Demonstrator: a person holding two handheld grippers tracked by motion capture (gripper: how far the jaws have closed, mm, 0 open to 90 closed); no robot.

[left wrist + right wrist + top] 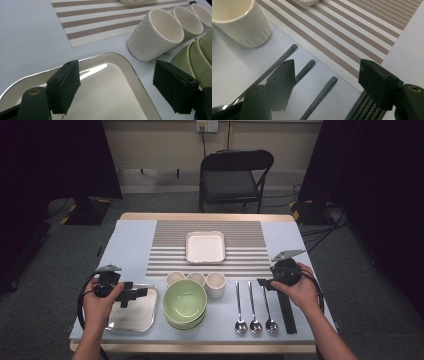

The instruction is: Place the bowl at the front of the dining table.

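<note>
At the near edge of the pale blue surface (130,245), the left tool (134,295) is held above the shiny rectangular metal tray (142,317), its jaws spread wide with nothing gripped. The right tool (264,284) is held over the handles of three steel spoons (254,307), jaws likewise wide apart and empty. Beyond, three cream ceramic cups (196,279) are seen beside stacked green bowls (185,302), then a striped placemat (165,250).

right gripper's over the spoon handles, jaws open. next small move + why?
Probably lower the right gripper so its open jaws straddle one handle of the spoons, likely the rightmost, which lies between the jaws in the right gripper view. The jaws hold nothing, and the chopsticks lie close beside it, so a centred descent looks safer.
</note>
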